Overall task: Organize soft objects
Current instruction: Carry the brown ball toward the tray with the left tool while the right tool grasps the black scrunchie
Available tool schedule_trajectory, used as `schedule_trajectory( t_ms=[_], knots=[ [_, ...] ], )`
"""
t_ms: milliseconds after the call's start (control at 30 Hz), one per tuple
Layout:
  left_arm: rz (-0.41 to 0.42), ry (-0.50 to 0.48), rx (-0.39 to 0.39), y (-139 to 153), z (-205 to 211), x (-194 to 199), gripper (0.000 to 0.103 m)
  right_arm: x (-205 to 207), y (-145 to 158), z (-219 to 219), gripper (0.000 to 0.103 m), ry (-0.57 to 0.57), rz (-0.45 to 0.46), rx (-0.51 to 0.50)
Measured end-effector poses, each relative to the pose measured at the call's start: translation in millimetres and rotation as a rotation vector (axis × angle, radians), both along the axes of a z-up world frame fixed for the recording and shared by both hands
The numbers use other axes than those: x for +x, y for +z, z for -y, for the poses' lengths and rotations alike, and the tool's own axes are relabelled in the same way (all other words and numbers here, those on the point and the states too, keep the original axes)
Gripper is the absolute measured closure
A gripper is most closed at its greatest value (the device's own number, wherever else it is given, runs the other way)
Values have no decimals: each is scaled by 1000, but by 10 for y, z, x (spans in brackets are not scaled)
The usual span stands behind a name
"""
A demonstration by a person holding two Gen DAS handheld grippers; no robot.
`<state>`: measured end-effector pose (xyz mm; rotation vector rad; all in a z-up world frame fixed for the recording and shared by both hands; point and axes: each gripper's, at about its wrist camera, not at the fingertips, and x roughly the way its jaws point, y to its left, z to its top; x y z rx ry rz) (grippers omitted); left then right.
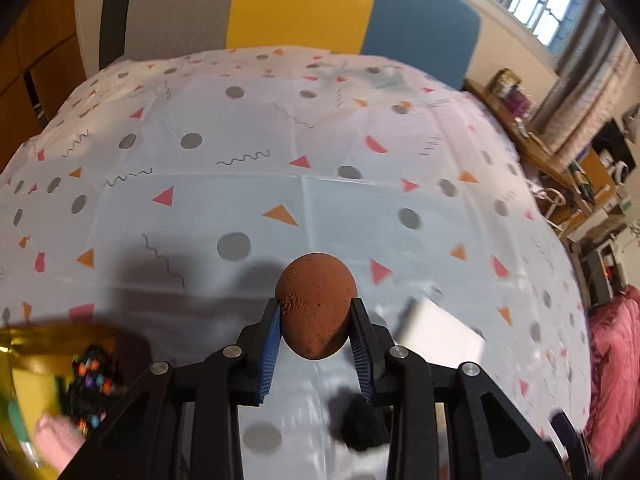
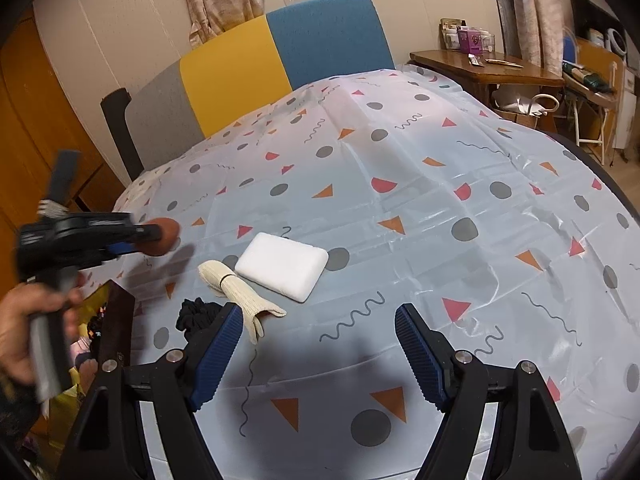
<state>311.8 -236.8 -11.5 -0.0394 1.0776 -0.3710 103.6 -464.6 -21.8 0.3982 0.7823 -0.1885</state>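
My left gripper [image 1: 316, 314] is shut on a brown egg-shaped sponge [image 1: 316, 304] and holds it above the patterned tablecloth; the sponge also shows in the right wrist view [image 2: 162, 237], at the far left. My right gripper [image 2: 320, 344] is open and empty above the cloth. Ahead of it lie a white rectangular sponge [image 2: 282, 266], a rolled cream cloth [image 2: 236, 292] and a black fuzzy item [image 2: 198, 314] by its left finger. The white sponge [image 1: 438, 334] and the black item [image 1: 362, 426] also show in the left wrist view.
A yellow container [image 1: 36, 360] at the lower left holds a pink item and a black multicoloured item. A patterned cloth [image 2: 440, 220] covers the table. A colour-block headboard [image 2: 240, 72], a wooden desk [image 2: 484, 68] and a pink fluffy item [image 1: 612, 360] surround it.
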Motion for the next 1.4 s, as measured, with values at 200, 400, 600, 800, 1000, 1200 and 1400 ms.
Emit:
schedule_trajectory(
  t_ms=[200, 400, 600, 800, 1000, 1200, 1400],
  knots=[
    [46, -41, -16, 258, -112, -545, 70, 19, -46, -38, 24, 9, -23, -25],
    [94, -94, -47, 488, -227, -1090, 70, 33, -96, -68, 24, 21, -36, -39],
    [171, -139, -54, 715, -438, -1549, 70, 40, -111, -147, 25, 60, -27, -61],
    [230, -144, -52, 788, -789, -1881, 70, 61, -151, -290, 31, 113, -33, -97],
    [248, -87, -49, 690, -1256, -2123, 70, 68, -203, -529, 38, 202, -30, -124],
    [236, -11, -26, 490, -1675, -2252, 70, 213, -280, -876, 40, 311, -42, -97],
    [241, 66, -22, 386, -2016, -2315, 70, 590, -358, -1142, 32, 305, -78, -43]
  ],
)
